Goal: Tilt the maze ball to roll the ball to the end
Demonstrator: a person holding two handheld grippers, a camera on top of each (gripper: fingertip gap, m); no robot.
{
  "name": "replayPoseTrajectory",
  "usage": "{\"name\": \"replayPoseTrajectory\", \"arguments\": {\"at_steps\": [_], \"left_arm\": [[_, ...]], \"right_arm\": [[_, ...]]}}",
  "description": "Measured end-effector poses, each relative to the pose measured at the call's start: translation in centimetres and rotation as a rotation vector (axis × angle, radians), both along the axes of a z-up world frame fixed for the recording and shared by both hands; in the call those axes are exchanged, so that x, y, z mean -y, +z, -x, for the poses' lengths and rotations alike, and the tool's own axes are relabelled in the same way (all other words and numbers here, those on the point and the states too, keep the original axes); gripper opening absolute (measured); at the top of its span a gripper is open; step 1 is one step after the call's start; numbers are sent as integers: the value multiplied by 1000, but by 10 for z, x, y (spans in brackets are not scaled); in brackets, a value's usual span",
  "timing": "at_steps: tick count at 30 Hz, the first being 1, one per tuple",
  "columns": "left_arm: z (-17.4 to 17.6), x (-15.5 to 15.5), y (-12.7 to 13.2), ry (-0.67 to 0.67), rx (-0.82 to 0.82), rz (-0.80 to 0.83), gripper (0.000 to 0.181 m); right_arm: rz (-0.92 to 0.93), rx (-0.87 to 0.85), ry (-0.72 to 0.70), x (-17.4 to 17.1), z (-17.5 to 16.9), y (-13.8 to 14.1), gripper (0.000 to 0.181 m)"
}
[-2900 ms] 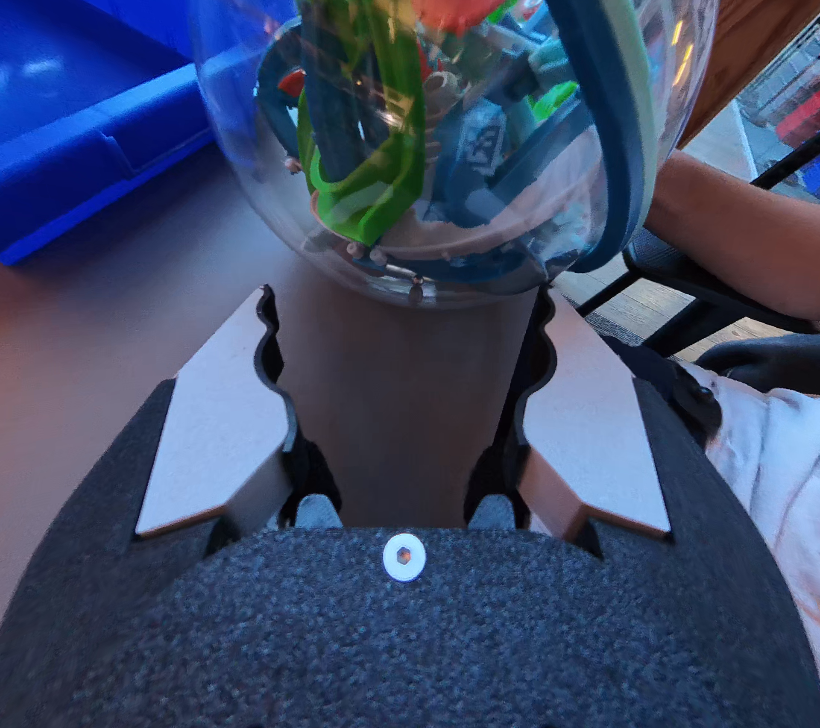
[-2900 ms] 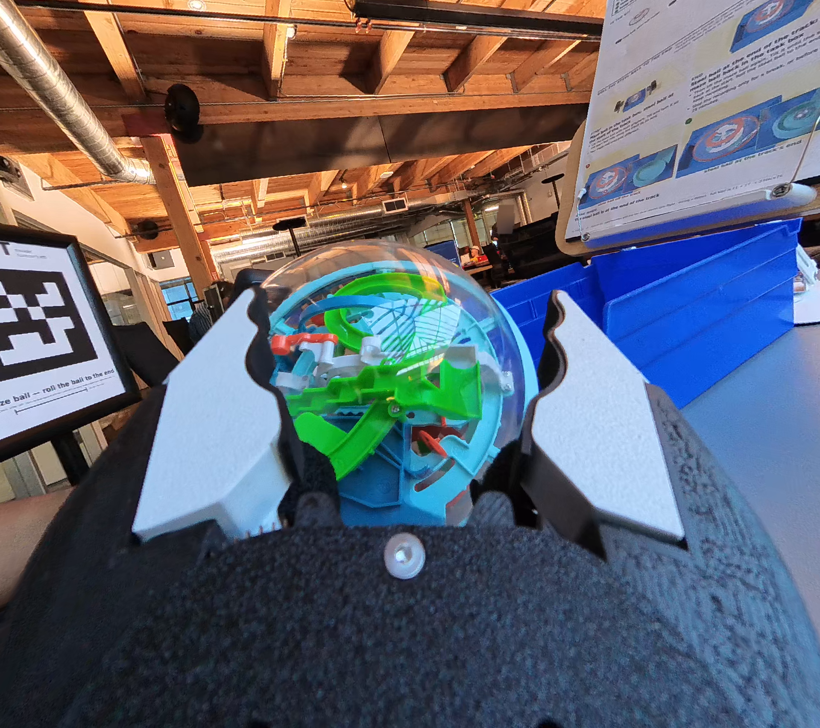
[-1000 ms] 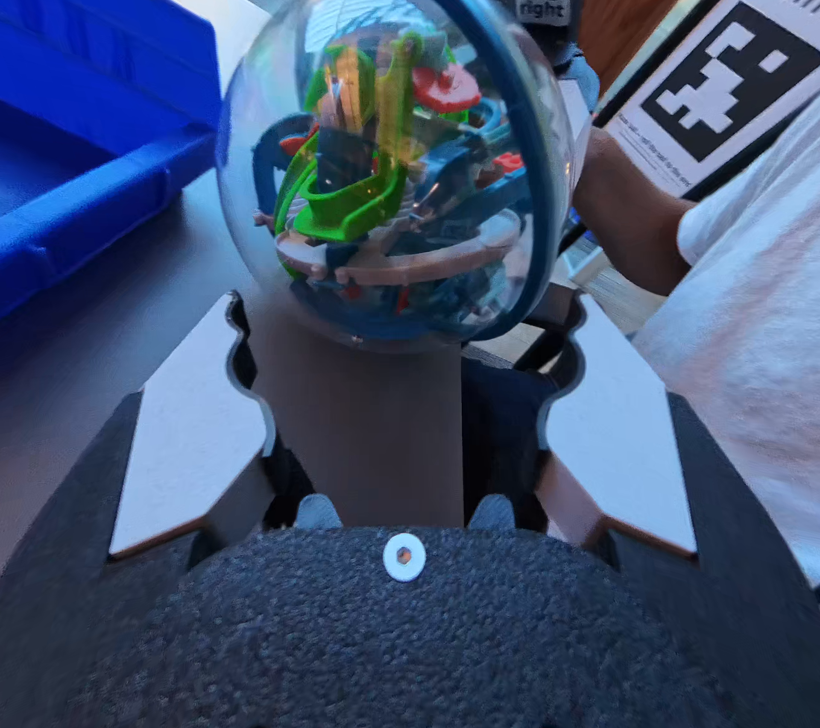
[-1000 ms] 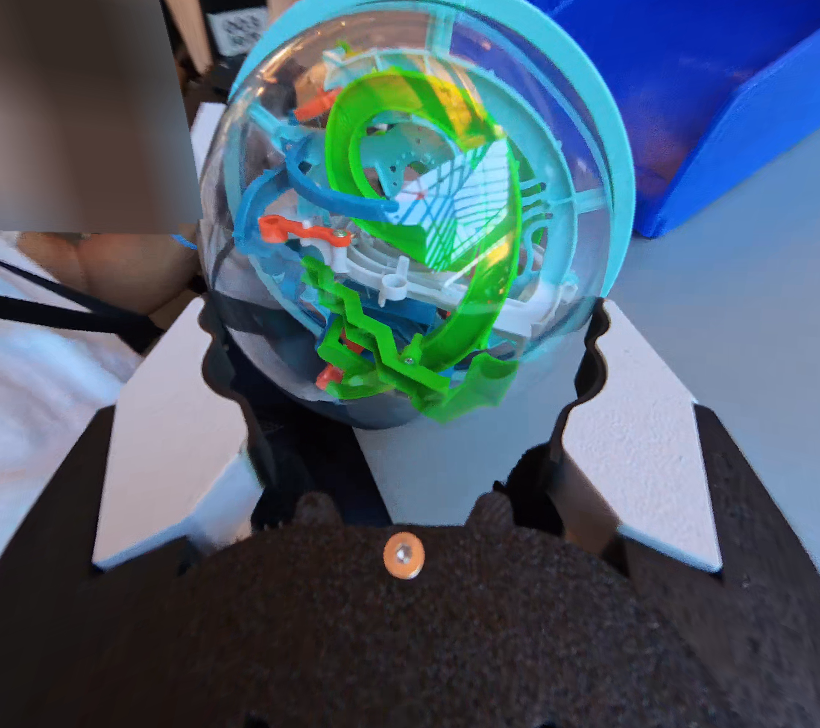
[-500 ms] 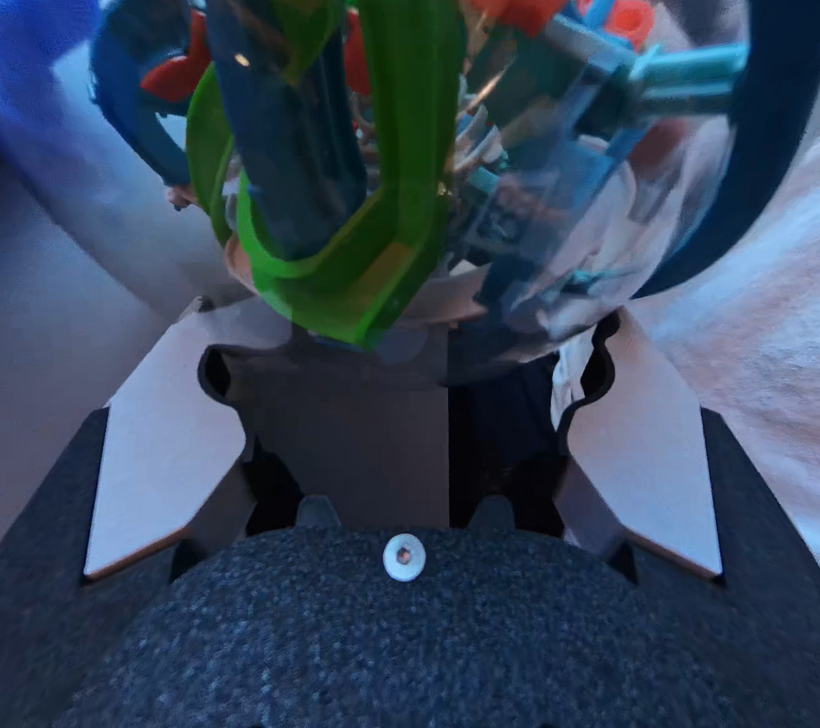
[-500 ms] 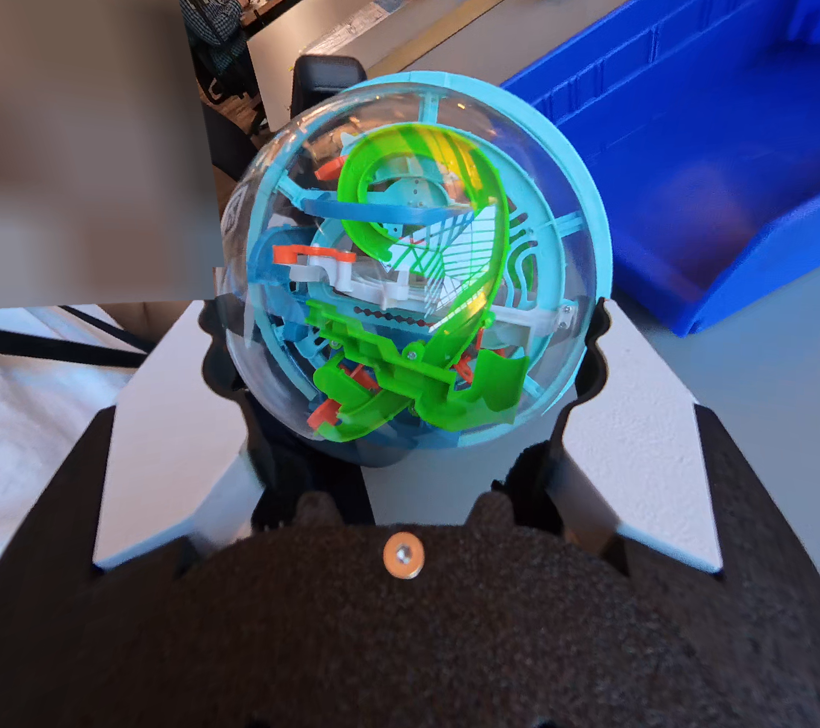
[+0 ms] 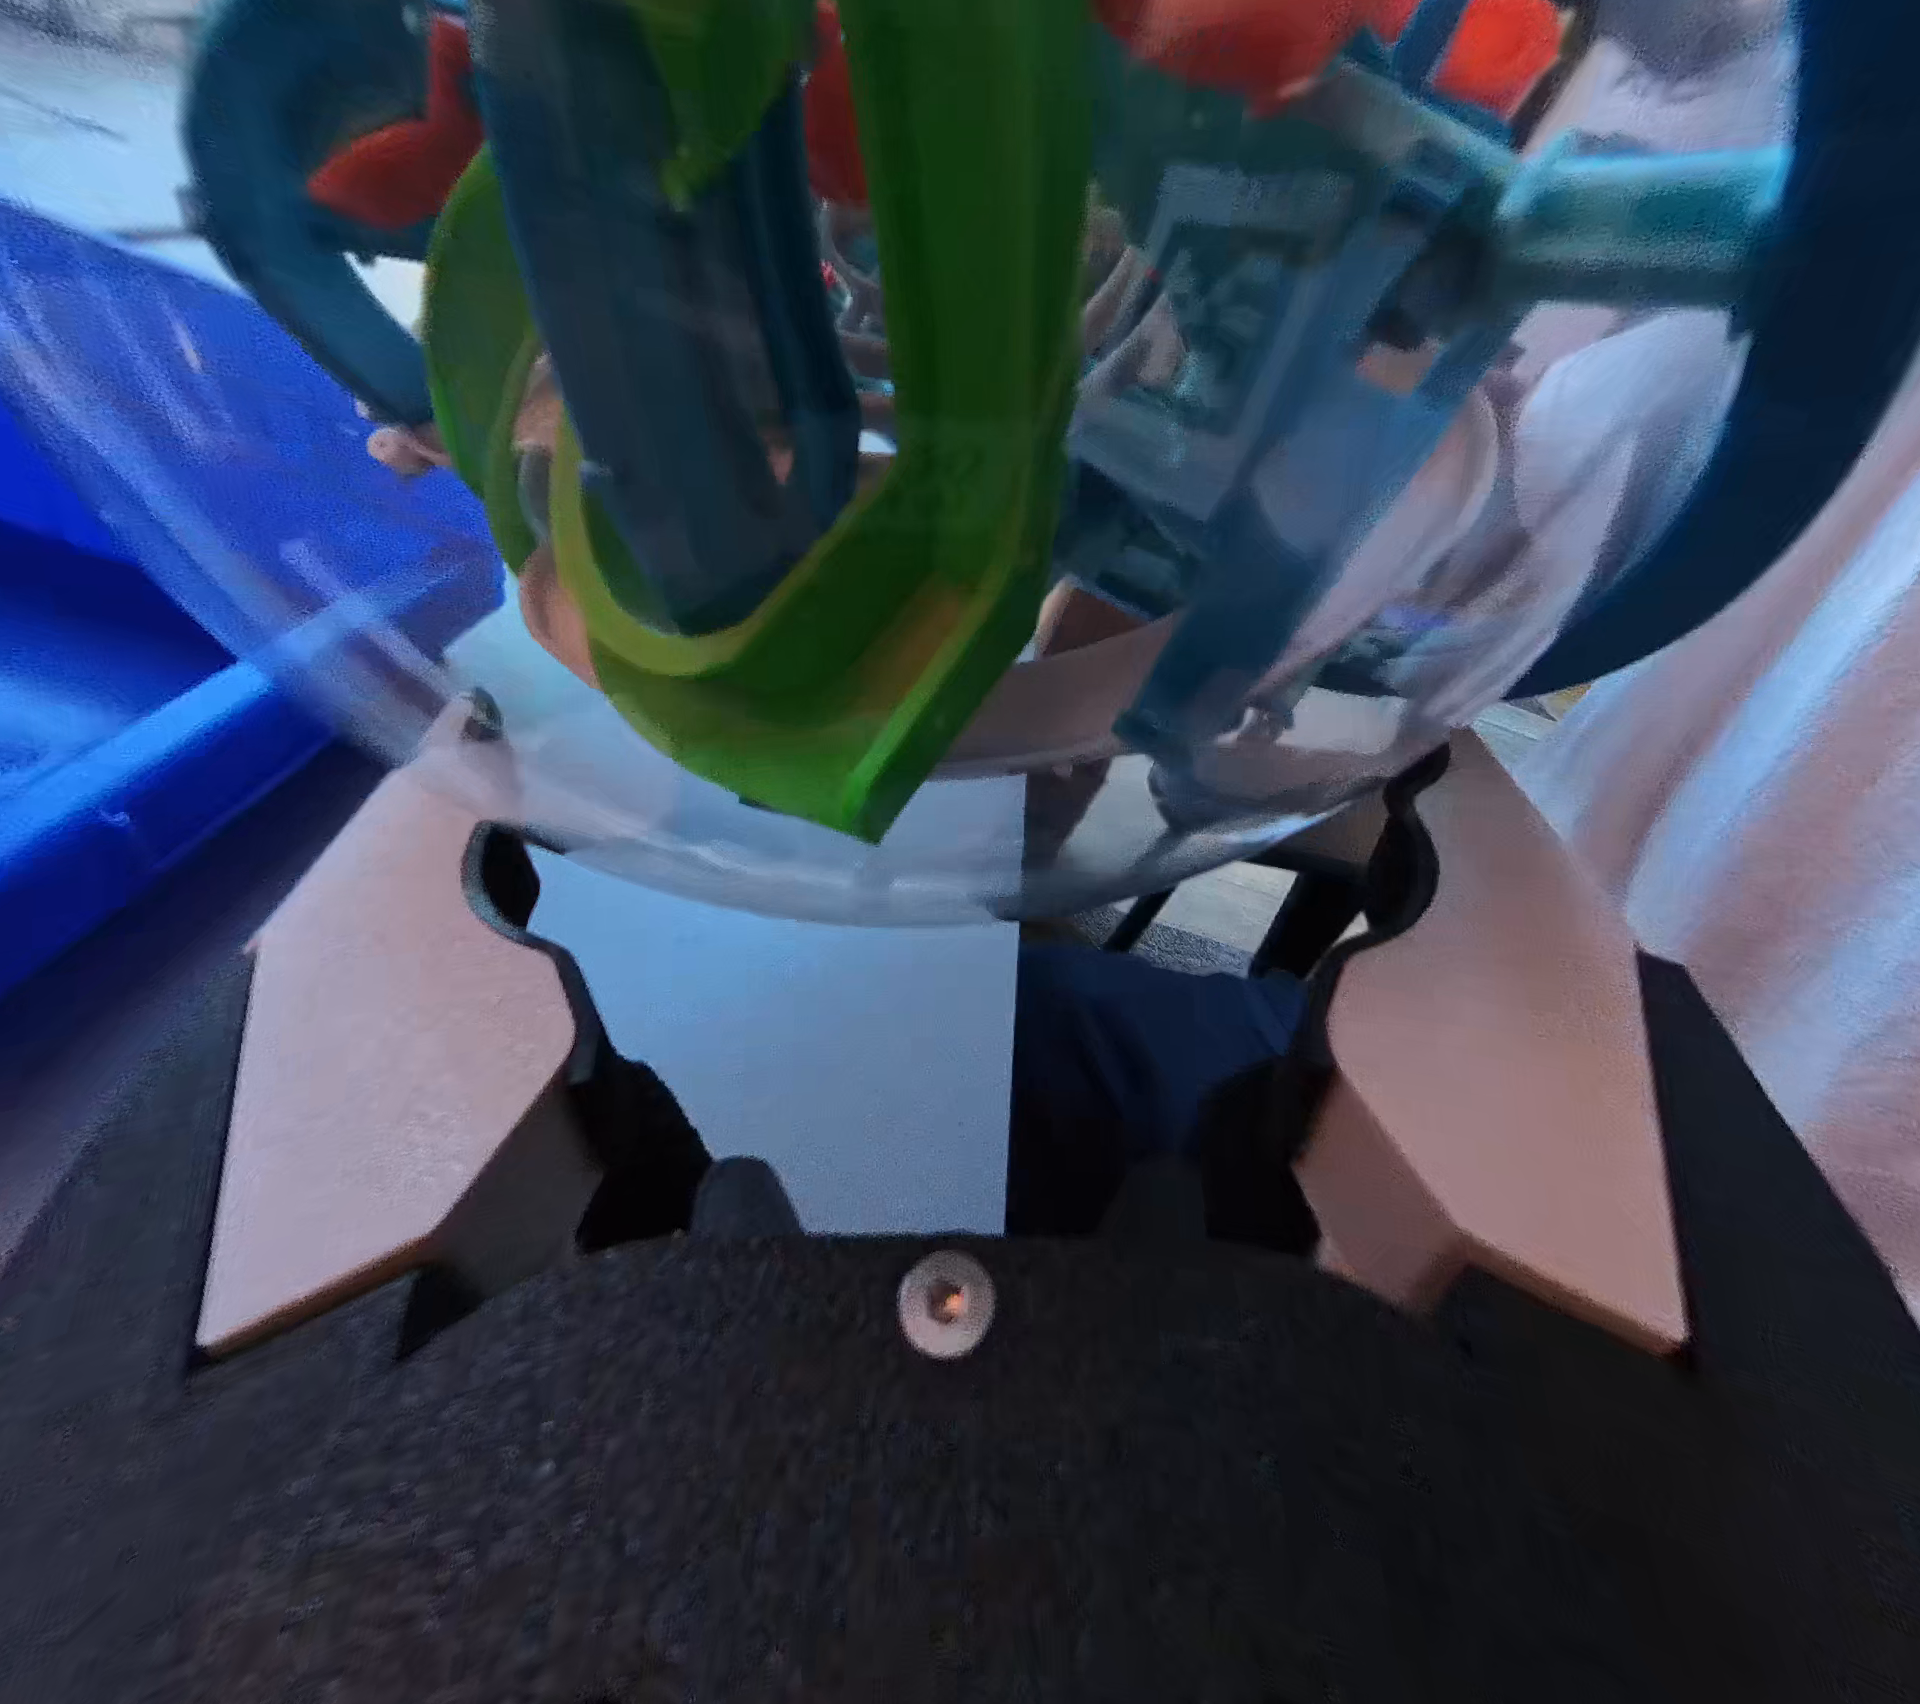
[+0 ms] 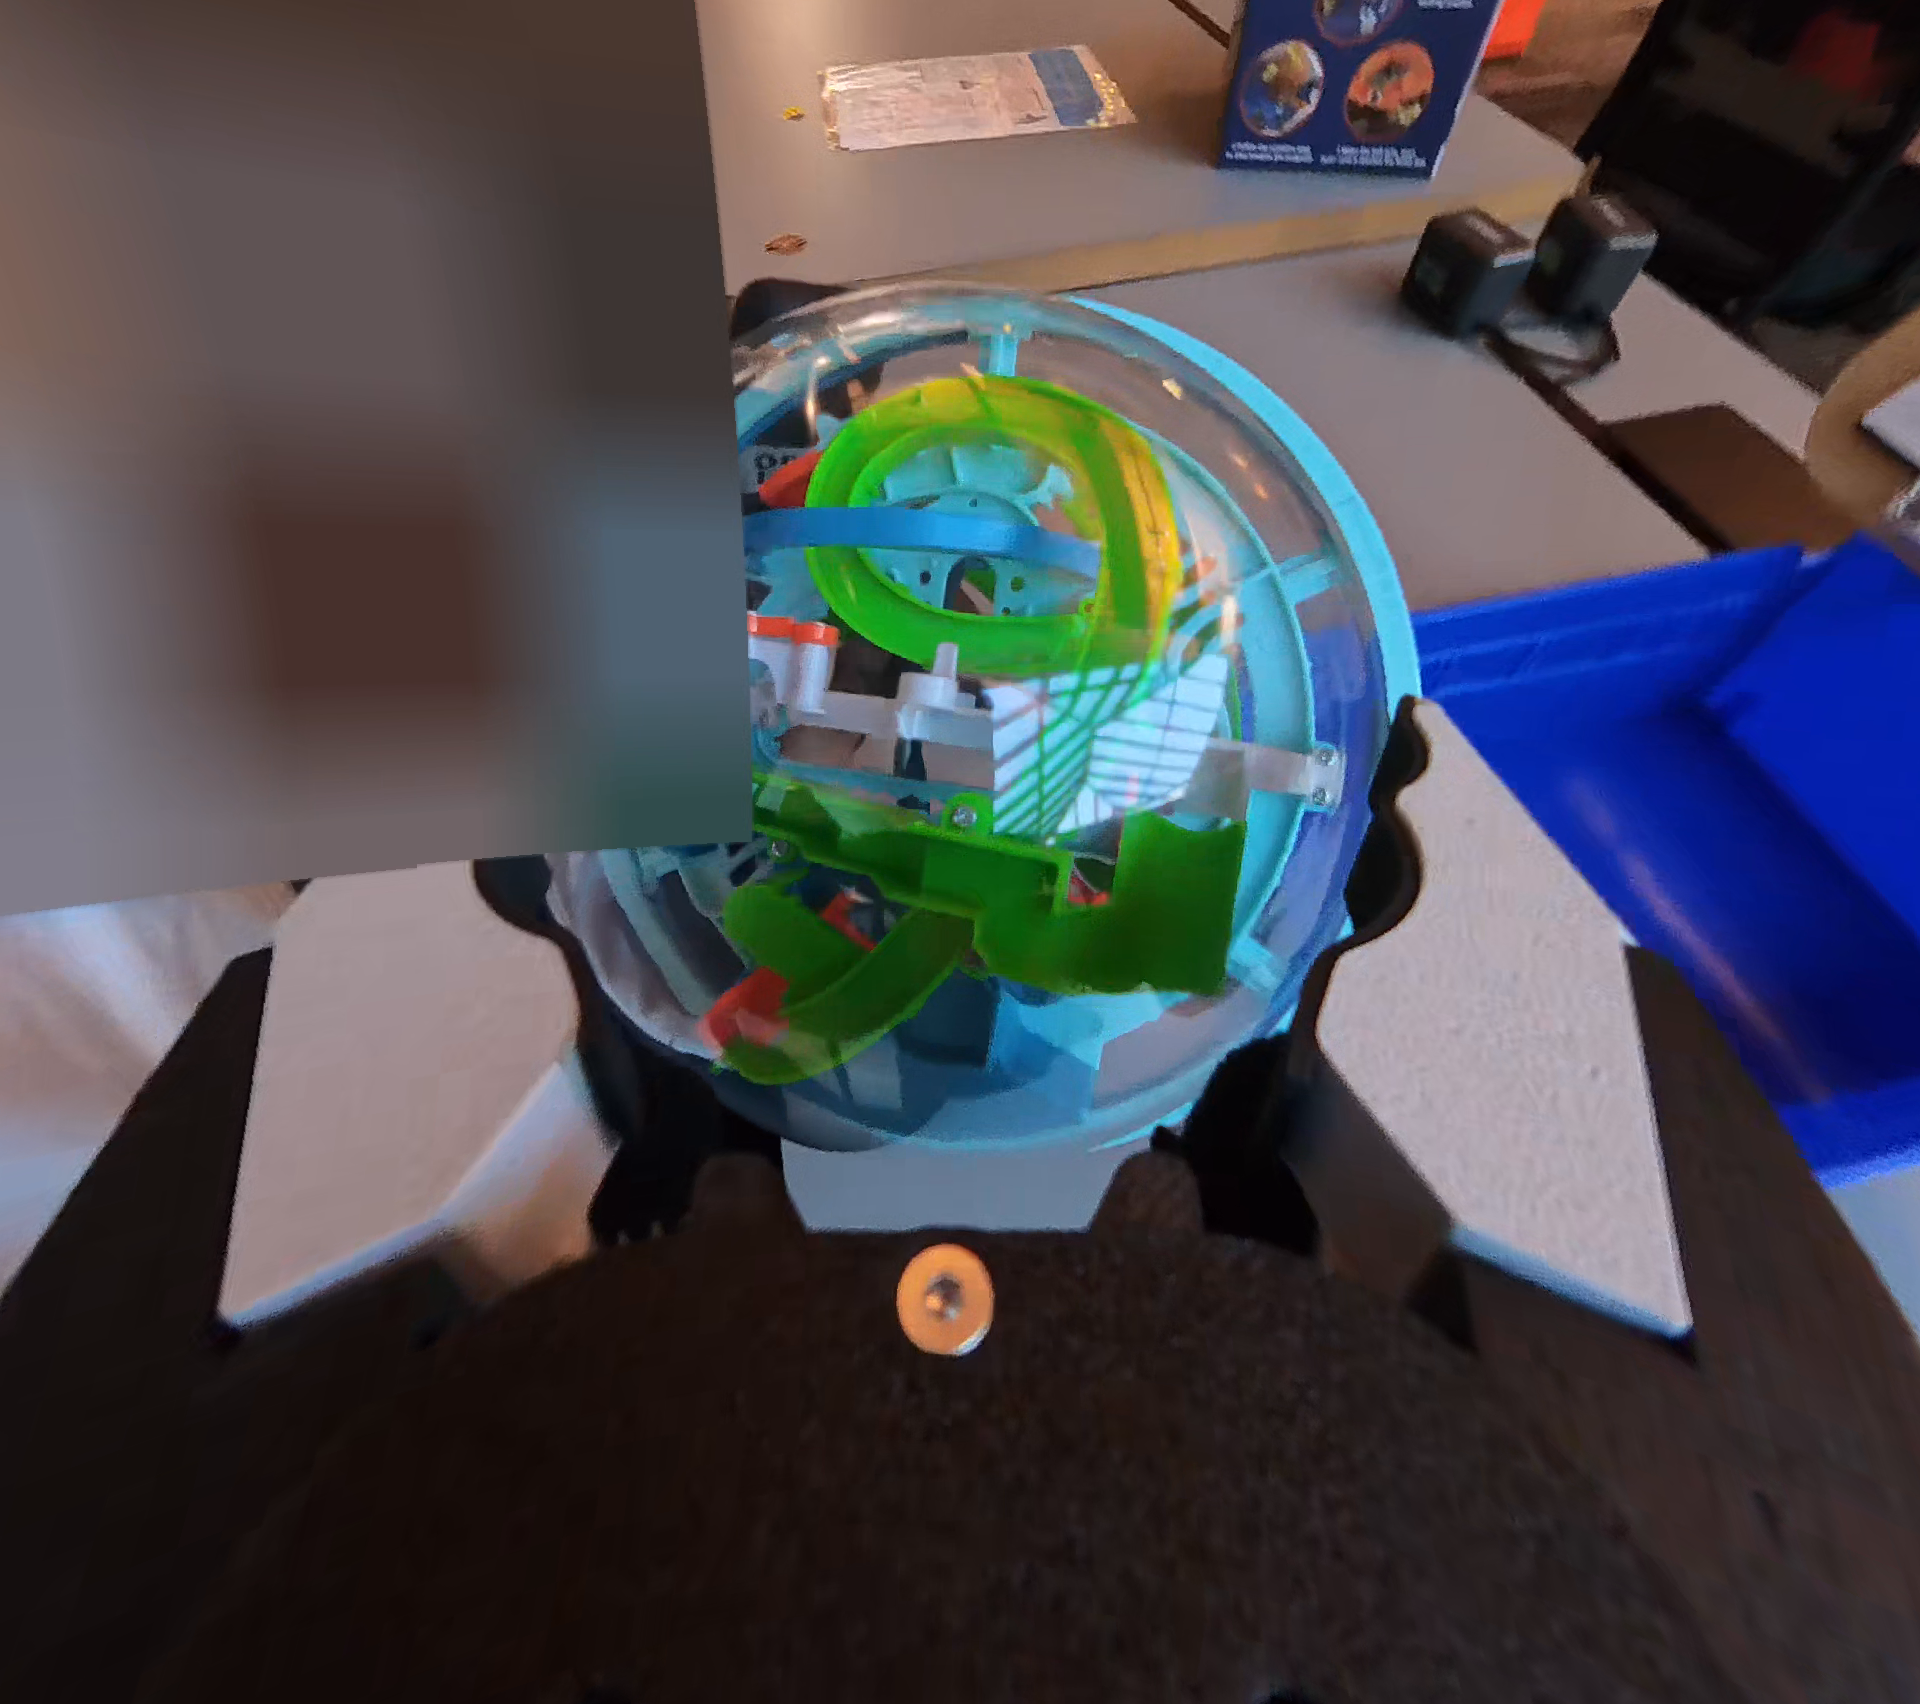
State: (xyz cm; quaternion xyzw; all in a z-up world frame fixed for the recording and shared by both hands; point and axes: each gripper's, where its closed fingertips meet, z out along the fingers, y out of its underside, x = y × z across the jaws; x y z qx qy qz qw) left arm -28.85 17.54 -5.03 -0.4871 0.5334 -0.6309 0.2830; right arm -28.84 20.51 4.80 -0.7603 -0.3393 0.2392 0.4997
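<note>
Maze ball (image 8: 1018, 719) cradled between right gripper (image 8: 956, 833) fingers; left gripper (image 7: 956, 833) spread wide beneath, released. Best tilted slowly, grip firm.

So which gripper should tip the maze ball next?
Probably the right gripper: the maze ball sits between its fingers. The left gripper only meets the ball's underside at its fingertips, and that view is blurred.

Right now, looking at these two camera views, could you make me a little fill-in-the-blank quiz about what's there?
1. The maze ball has a clear shell and a light ____ rim.
2. In the right wrist view, the bin beside the ball is ____.
3. The big looping track inside the ball is ____.
4. The right gripper has the ball between its two ____.

Missing words: blue; blue; green; fingers
</note>
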Motion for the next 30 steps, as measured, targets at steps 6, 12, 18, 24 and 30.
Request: {"name": "replayPoseTrajectory", "arguments": {"at_steps": [6,12,18,24,30], "left_arm": [[3,9,0,8,36,15,158],[12,10,17,58,67,-101,158],[11,4,13,91,59,-149,158],[8,-1,6,111,16,-172,157],[2,-17,-16,73,-101,21,155]], "right_arm": [[-3,96,43,3,18,5,154],[-145,46,72,19,27,25,154],[-157,26,77,19,21,20,154],[-163,-8,90,16,13,12,154],[65,-289,-53,-14,-24,-27,153]]}}
